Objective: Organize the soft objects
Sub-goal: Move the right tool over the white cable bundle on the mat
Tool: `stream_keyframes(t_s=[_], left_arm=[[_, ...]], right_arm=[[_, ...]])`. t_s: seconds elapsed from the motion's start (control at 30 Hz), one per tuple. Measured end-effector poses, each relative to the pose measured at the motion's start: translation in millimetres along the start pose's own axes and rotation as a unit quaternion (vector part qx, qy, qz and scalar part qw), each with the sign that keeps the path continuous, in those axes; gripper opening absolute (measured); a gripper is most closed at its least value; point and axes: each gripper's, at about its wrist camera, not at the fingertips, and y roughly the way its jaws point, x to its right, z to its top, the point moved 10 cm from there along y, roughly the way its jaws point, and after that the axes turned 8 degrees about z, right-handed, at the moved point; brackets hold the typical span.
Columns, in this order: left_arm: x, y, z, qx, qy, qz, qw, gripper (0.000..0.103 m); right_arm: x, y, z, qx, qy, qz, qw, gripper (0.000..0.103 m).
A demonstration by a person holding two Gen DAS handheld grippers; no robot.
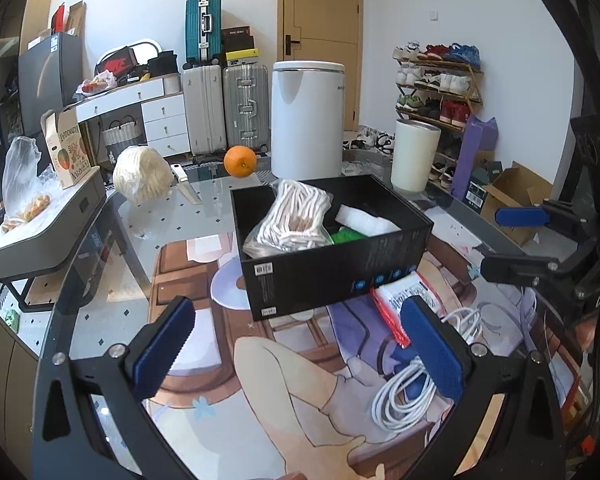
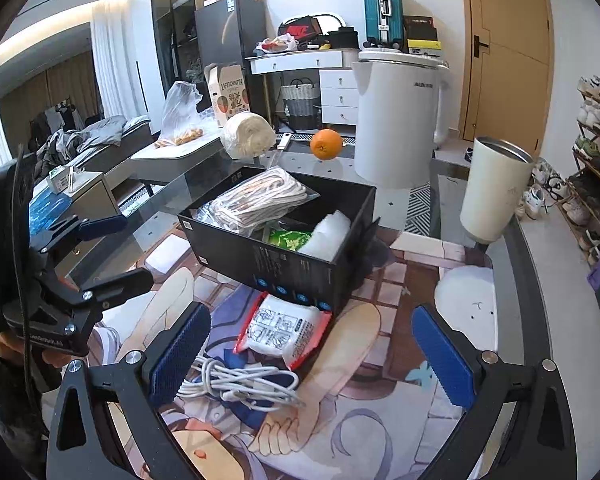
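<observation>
1. Left wrist view: the left hand-held gripper [image 1: 296, 356] is spread wide with nothing in it, hovering over the printed mat [image 1: 300, 400] on the worktop [image 1: 172, 216]. The right hand-held gripper [image 2: 312, 360] is just as open and empty.
2. The black box [image 1: 332, 276] is clearly the collecting spot: a bagged rope bundle [image 1: 288, 220] is in it already, propped on the back-left wall, plus something white and something green.
3. Still outside it: the red-edged white packet [image 2: 284, 332], touching the box's front wall, and the white cable coil [image 2: 240, 384] just in front of that.
4. The green thing is mostly buried, maybe a pouch, can't tell. The packet's far edge tucks under the box's shadow.
</observation>
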Motion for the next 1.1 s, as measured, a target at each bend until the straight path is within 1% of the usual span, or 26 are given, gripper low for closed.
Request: stream_keyframes(t_s=[0.17, 0.4, 0.63, 0.83, 1.1], left_arm=[[3.0, -4.3, -3.7, 0.003, 0.008, 0.001, 1.0, 0.103], [5.8, -3.5, -12.4, -0.002, 0.009, -0.001, 1.0, 0.103], [6.5, -2.4, -22.9, -0.007, 0.017, 0.0, 0.9998, 0.103], [2.7, -2.8, -28.1, -0.008, 0.021, 0.003, 0.9997, 0.103], [0.1, 3.7, -36.7, -0.017, 0.019, 0.001, 0.9997, 0.103]], right_arm=[[0.6, -2.4, -10.4, -0.008, 0.006, 0.005, 1.0, 0.102], [-2.9, 1.4, -30.4, -0.031, 0.014, 0.011, 0.999, 0.102], [-15.9, 17.3, -55.9, -0.065, 0.012, 0.022, 0.998, 0.102], [-20.7, 28.3, -67.4, -0.081, 0.036, 0.033, 0.995, 0.102], [-30.8, 47.4, -75.6, -0.101, 0.038, 0.033, 0.994, 0.102]])
